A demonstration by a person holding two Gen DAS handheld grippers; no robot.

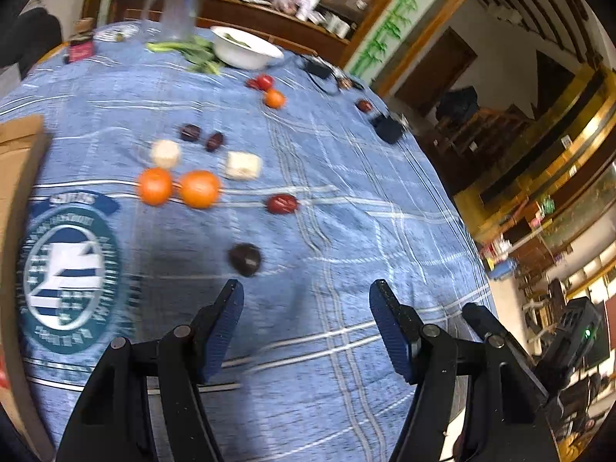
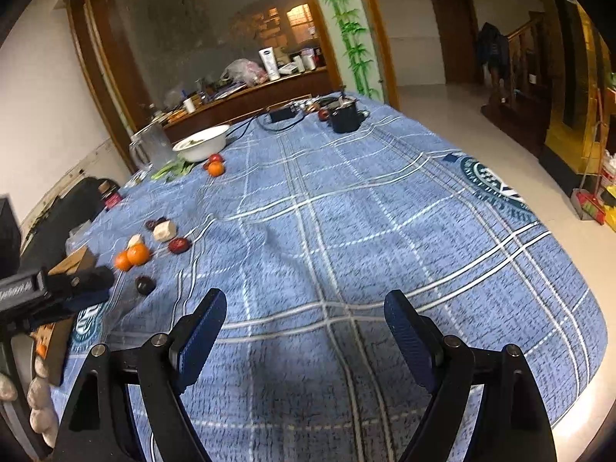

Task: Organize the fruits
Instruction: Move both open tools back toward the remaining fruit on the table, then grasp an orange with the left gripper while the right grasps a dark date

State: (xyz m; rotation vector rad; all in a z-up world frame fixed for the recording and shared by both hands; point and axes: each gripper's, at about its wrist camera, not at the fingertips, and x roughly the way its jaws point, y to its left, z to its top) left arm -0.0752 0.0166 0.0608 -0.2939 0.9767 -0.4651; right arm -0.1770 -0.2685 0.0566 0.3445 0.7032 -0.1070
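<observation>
Fruits lie scattered on a blue checked tablecloth (image 1: 346, 192). My left gripper (image 1: 306, 292) is open and empty above the cloth. Just beyond its left finger lies a dark round fruit (image 1: 245, 259). Further off are two oranges (image 1: 177, 187), a red date (image 1: 282, 203), two pale chunks (image 1: 242, 164) and two dark dates (image 1: 202, 136). A third orange (image 1: 274, 98) and a red fruit (image 1: 263, 82) lie near the white bowl (image 1: 246, 48). My right gripper (image 2: 304, 304) is open and empty over bare cloth; the fruits (image 2: 133, 256) lie to its left, and the left gripper (image 2: 69, 288) shows at the left edge.
A cardboard box (image 1: 15, 177) stands at the left edge. Greens (image 1: 192, 52), a glass jug (image 1: 177, 11) and a small jar (image 1: 79, 40) stand at the back. A black pot (image 2: 344, 117), a black adapter with cable (image 2: 283, 113) and another red fruit (image 2: 322, 114) sit at the far side.
</observation>
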